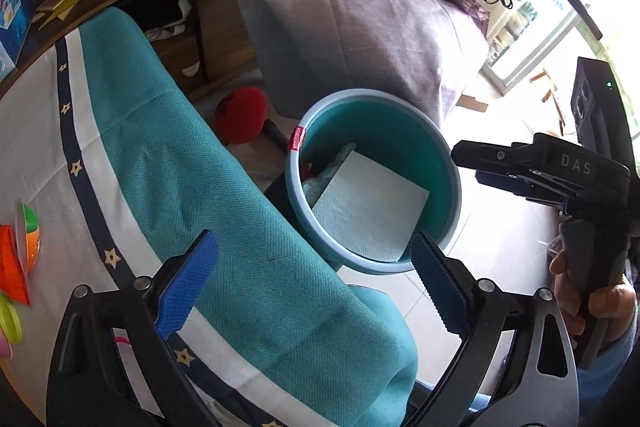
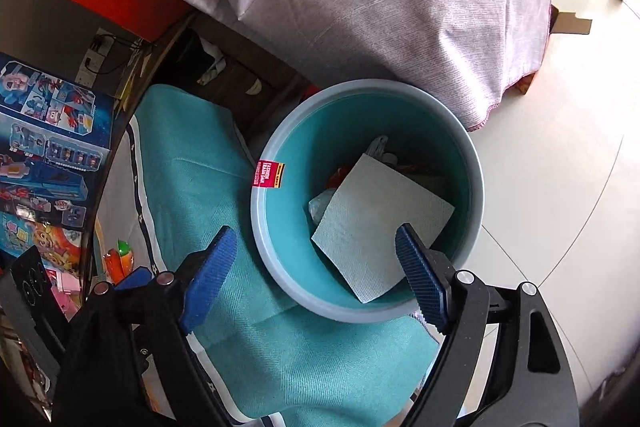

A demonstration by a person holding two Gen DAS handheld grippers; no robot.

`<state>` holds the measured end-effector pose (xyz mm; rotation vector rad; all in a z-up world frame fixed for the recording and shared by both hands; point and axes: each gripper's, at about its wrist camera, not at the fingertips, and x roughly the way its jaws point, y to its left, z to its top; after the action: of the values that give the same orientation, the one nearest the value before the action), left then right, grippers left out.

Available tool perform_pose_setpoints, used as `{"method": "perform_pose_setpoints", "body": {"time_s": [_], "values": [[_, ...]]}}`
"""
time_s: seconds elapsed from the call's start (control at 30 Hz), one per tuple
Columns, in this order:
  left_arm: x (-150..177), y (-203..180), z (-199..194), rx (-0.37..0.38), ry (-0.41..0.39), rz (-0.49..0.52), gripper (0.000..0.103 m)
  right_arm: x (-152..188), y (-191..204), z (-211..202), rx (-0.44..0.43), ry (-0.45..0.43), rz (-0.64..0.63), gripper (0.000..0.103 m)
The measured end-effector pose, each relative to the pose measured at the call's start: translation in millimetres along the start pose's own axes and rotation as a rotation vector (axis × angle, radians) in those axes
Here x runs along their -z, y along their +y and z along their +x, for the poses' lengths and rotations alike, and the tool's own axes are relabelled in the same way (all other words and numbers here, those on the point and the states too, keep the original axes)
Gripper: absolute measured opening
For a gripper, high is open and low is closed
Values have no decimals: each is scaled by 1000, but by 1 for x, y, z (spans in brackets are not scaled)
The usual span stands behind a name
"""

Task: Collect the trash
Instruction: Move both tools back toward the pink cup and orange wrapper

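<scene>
My paper sheet (image 2: pixel 382 227) covers most of what lies in the bin (image 1: pixel 448 155), so I can only make out red and pale scraps at its edges. My right gripper (image 1: pixel 496 171) hides its own fingertips in the left view. The orange toy (image 1: pixel 12 263) is cut by the frame edge

Pale tiled floor (image 2: pixel 560 187), bright window (image 1: pixel 532 23)
</scene>
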<state>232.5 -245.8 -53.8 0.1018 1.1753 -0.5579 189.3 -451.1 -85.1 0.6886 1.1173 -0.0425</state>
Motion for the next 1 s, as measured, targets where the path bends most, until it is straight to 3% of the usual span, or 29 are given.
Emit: {"method": "perform_pose_setpoints", "body": {"time_s": [0.47, 1.0], "values": [[61, 88, -59, -99, -55, -133, 97, 39, 93, 22, -31, 68, -132, 83], [166, 254, -169, -308, -205, -416, 97, 103, 241, 69, -9, 186, -431, 84]]}}
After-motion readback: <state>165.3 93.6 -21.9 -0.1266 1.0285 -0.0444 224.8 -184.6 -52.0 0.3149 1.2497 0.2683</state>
